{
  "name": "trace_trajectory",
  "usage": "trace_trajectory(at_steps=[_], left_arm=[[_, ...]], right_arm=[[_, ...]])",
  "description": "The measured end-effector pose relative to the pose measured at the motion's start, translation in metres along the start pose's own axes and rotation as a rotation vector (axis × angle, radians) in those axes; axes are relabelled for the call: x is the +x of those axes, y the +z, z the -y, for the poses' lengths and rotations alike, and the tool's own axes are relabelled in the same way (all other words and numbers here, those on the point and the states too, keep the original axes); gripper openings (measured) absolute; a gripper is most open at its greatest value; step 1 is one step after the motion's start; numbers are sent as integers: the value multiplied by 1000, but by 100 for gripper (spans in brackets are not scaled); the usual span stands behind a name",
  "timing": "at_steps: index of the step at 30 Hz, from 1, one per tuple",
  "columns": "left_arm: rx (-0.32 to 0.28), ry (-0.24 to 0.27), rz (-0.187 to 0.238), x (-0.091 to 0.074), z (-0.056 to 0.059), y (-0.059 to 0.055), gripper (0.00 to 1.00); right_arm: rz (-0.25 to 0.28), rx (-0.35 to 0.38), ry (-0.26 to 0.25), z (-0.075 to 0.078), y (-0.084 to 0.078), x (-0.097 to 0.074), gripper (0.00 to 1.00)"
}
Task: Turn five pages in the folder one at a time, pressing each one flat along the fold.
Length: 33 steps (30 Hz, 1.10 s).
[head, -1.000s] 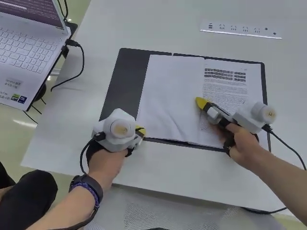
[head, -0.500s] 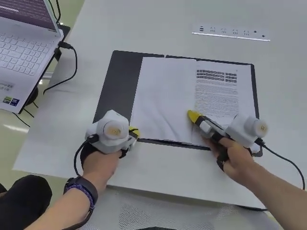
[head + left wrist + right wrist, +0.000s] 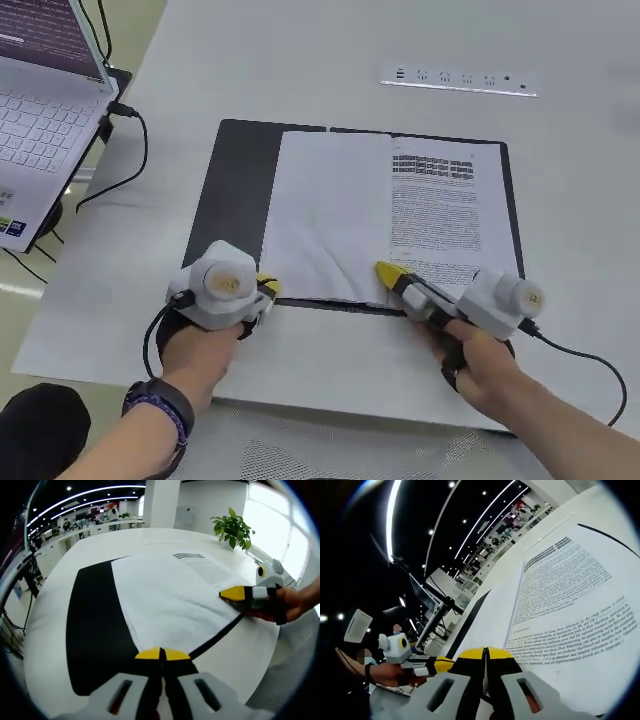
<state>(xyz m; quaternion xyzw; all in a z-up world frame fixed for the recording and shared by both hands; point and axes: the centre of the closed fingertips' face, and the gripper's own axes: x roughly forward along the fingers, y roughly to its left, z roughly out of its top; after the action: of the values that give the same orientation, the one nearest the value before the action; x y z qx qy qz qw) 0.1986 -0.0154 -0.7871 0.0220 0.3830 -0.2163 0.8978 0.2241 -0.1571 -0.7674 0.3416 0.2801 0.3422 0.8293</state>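
Note:
The black folder (image 3: 238,190) lies open on the white table. A blank white page (image 3: 325,210) is on its left and a printed page (image 3: 440,215) on its right. My right gripper (image 3: 385,271) is shut, its yellow tips lying on the fold near the folder's front edge; the left gripper view shows the right gripper (image 3: 232,594) there too. My left gripper (image 3: 268,288) is shut with nothing in it, resting at the folder's front edge by the blank page's near left corner. In its own view the left gripper (image 3: 162,654) touches the black cover (image 3: 90,625). The right gripper (image 3: 484,654) looks across the printed page (image 3: 570,595).
A laptop (image 3: 40,110) sits at the far left with a black cable (image 3: 120,165) running past the folder. A power strip (image 3: 460,80) is set in the table beyond the folder. A potted plant (image 3: 232,527) stands farther off.
My right gripper has slid along the fold toward the folder's near edge. The left gripper has stayed at the front left of the page. The head camera has shifted.

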Motion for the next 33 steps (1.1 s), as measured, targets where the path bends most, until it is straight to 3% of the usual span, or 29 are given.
trace_trajectory(at_steps=[11, 21, 29, 33], left_arm=[[-24, 5, 17, 1, -1, 0, 0], [-39, 7, 21, 3, 0, 0, 0], [-167, -14, 19, 4, 1, 2, 0], [-175, -36, 7, 0, 11, 7, 16]], right_arm=[[-30, 6, -13, 0, -15, -10, 0], [-33, 4, -49, 2, -18, -12, 0], [-43, 18, -70, 2, -16, -14, 0], [-58, -28, -99, 0, -12, -21, 8]])
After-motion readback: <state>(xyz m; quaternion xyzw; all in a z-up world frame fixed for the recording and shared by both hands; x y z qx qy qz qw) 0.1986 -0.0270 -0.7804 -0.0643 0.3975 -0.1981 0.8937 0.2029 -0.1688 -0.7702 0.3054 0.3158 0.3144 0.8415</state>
